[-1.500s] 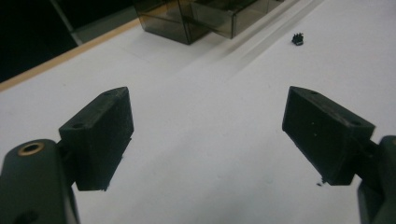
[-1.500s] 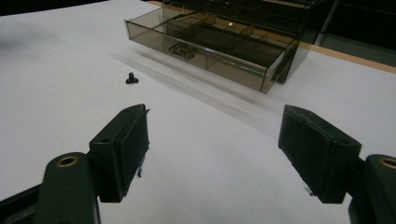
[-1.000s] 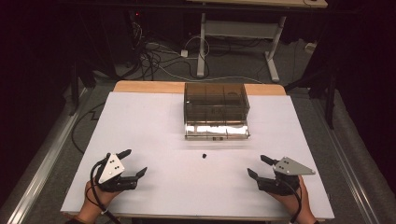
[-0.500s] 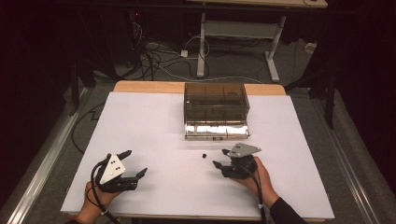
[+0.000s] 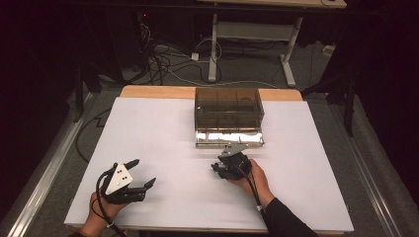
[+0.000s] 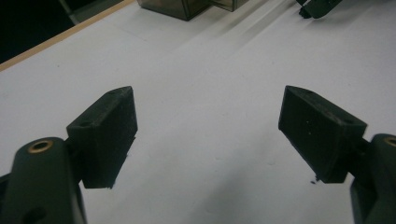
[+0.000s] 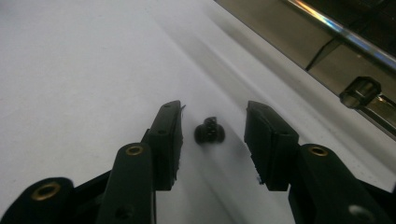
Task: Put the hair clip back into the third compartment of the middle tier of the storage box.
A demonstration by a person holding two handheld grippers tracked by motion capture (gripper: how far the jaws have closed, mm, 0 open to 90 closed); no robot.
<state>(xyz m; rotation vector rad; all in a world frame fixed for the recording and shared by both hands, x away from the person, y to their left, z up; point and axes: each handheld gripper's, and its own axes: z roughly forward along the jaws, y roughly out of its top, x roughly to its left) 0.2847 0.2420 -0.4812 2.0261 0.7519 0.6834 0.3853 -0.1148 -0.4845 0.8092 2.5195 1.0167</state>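
The desk [image 5: 163, 128] in front of me has a white top with a wooden strip along its far edge. Toward the far side, about the middle, stands a smoky see-through box [image 5: 228, 116] divided into compartments, with a shiny lower front edge.

My left hand-held gripper [image 5: 140, 173] sits near the front left corner of the desk, its jaws spread wide over bare white surface, nothing between them.

My right hand-held gripper [image 5: 220, 167] is just in front of the box, low over the desk. Its jaws have just been closing and now stand fairly narrow, one on each side of a small black screw [image 7: 209, 131], with a gap on both sides, not yet pressing it.

The screw lies on the white top, near the front edge of the box.
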